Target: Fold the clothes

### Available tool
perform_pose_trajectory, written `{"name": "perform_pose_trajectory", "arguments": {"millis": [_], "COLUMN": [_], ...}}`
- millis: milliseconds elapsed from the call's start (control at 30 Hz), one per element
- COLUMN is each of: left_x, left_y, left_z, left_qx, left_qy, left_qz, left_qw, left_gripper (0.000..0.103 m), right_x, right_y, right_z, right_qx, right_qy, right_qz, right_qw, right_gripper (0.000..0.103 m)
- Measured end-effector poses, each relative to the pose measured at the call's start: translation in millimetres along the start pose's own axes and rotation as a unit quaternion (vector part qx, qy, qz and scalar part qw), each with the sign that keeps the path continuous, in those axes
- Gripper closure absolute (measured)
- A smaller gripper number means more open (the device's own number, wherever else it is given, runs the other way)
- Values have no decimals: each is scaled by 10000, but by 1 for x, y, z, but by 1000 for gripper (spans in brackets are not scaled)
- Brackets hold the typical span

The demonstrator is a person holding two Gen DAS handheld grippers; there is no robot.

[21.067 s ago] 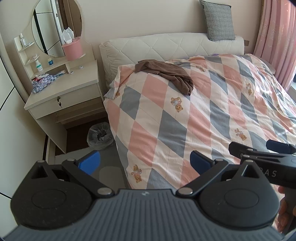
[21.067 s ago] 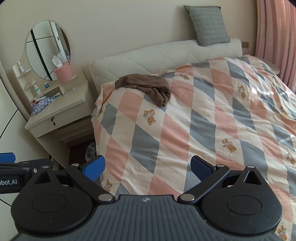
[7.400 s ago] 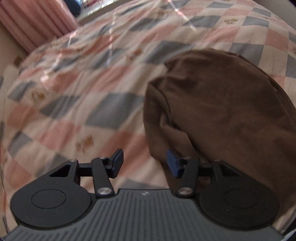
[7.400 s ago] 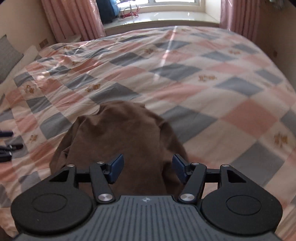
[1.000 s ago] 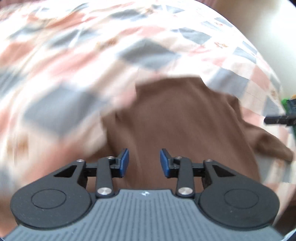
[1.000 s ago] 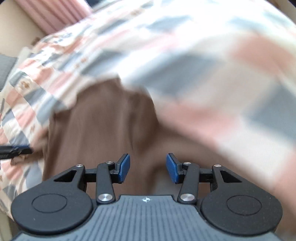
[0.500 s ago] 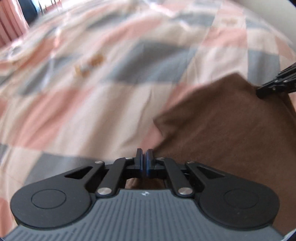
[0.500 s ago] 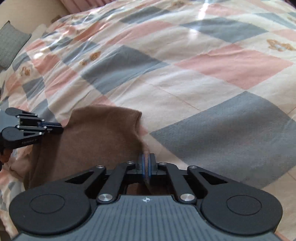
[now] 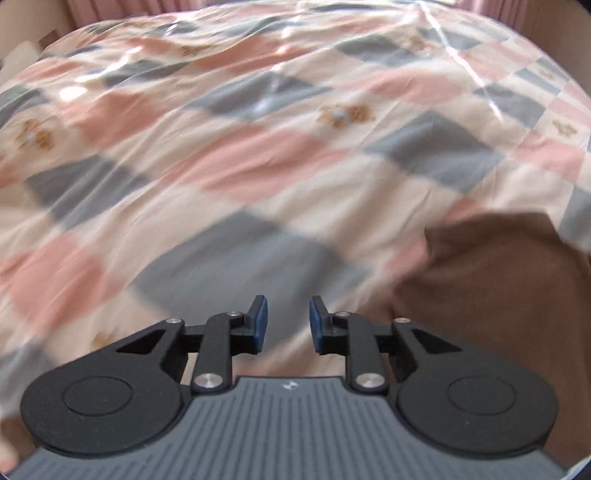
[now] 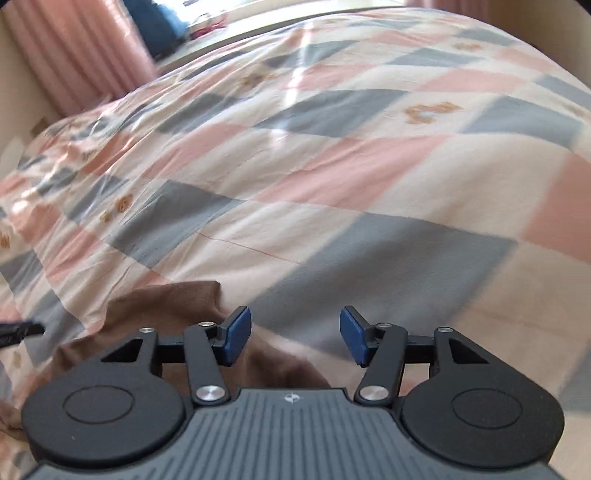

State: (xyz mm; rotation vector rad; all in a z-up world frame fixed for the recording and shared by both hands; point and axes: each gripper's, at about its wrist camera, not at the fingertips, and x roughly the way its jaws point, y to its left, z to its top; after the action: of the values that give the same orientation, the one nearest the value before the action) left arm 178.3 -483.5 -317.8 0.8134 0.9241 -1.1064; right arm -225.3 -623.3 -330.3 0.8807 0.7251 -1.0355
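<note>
A brown garment lies on the checked quilt, at the lower right of the left wrist view. My left gripper hovers over bare quilt to the garment's left; its jaws are opening with nothing between them. In the right wrist view the same brown garment lies at the lower left, partly under the gripper body. My right gripper is beside the garment's right edge, jaws opening, only quilt showing between the blue pads. The left gripper's black tip pokes in at the left edge.
The pink, grey and cream quilt with small bear prints covers the whole bed. Pink curtains and a bright window sill stand beyond the far side of the bed.
Both grippers were shut on the garment's corners half a second ago; now both have let go and stand open. Both views have swung away from the garment toward bare quilt.
</note>
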Motion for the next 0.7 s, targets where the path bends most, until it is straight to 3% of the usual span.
{"name": "perform_pose_trajectory", "arguments": {"millis": [67, 133, 233, 333, 400, 467, 500, 600, 700], "left_x": [-24, -44, -63, -60, -64, -79, -86, -100, -106], "left_y": [-7, -24, -62, -88, -90, -72, -57, 3, 81], "left_z": [-33, -69, -132, -193, -222, -232, -232, -223, -213], "left_qx": [-38, -88, -110, -281, -429, -754, -937, -1475, -2286], "left_qy": [321, 605, 829, 1382, 1702, 1609, 1497, 1132, 703], "left_qz": [-192, -610, -1161, -1444, -1374, -1342, -1292, -768, -254], "left_qw": [9993, 9963, 9897, 9794, 9748, 9749, 9758, 9795, 9706], "left_gripper": [75, 75, 75, 76, 78, 78, 69, 65, 64], "right_x": [-25, -48, -80, -96, -96, -107, -114, -132, -135], "right_y": [-5, -5, 15, 24, 22, 18, 17, 21, 32], "right_z": [-26, -55, -114, -175, -209, -226, -229, -222, -211], "right_qx": [80, 85, -175, -235, -196, -52, 13, 17, -30], "right_qy": [194, 415, 738, 1214, 1785, 1967, 1938, 1699, 1536], "right_qz": [-64, -80, 148, 414, 160, 26, 25, -1, -79], "right_qw": [9998, 9991, 9970, 9915, 9836, 9804, 9810, 9855, 9881], "right_gripper": [46, 46, 49, 55, 55, 55, 55, 50, 47]}}
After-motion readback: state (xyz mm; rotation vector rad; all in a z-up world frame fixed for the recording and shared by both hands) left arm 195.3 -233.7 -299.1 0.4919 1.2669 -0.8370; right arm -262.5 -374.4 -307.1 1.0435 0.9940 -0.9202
